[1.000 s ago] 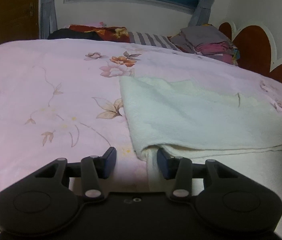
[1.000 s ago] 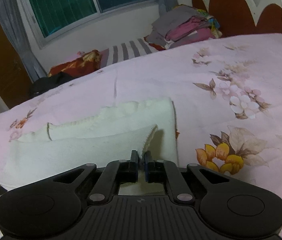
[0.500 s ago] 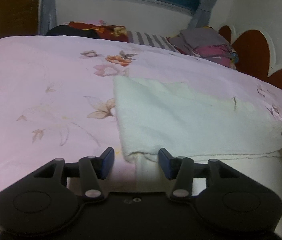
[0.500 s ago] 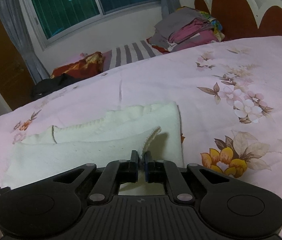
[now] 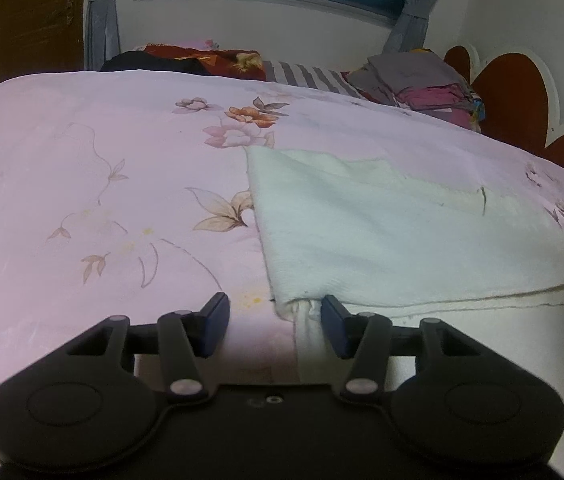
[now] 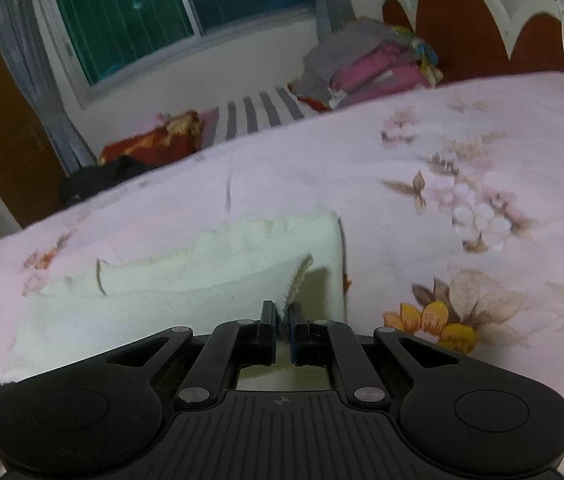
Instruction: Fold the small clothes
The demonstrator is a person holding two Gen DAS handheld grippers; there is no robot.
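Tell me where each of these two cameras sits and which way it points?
Left wrist view: sits on the left gripper, looking along its spread, empty fingers across the pink floral bedsheet at the corner of the cream knitted garment.
Right wrist view: sits on the right gripper, whose fingers pinch the garment's edge, facing the window.
Both views share the garment, the bedsheet, the folded clothes pile and the red headboard.

Cream-white garment lay on a pale pink bedspread printed with orange, pink and brown flowers; black grippers carried blue pads; the headboard was red-brown with white edging.
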